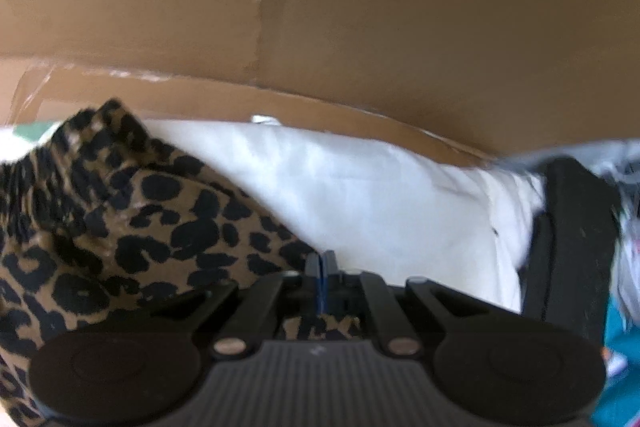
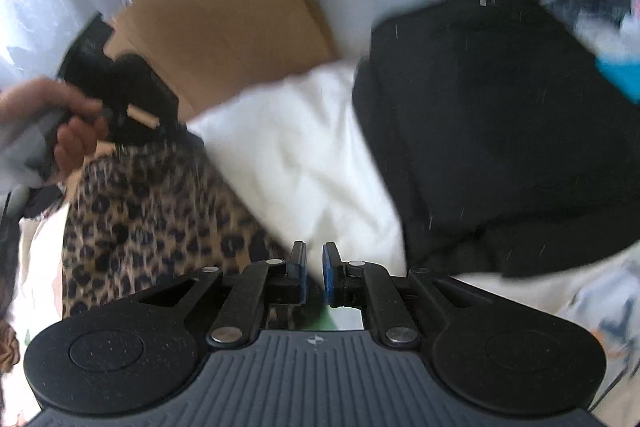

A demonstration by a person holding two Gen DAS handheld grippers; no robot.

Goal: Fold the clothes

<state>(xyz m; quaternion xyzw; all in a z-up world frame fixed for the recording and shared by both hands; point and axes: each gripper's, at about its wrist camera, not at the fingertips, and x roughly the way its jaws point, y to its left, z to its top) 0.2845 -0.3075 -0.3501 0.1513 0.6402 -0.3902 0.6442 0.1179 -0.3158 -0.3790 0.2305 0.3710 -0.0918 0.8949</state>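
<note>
Leopard-print garment is seen at the left, lying over a white cloth beside a cardboard box; a black garment lies at the right. The left gripper is almost closed at the print's edge; whether cloth is pinched cannot be told. The right gripper is slightly parted and holds nothing. A firm edge pinch is judged necessary before any fold is drawn.

A leopard-print garment, tan with black spots, lies rumpled, its gathered elastic edge bunched at one end. It overlaps a smooth white cloth beside it. A black garment lies flat, covering the white cloth's other side.
</note>
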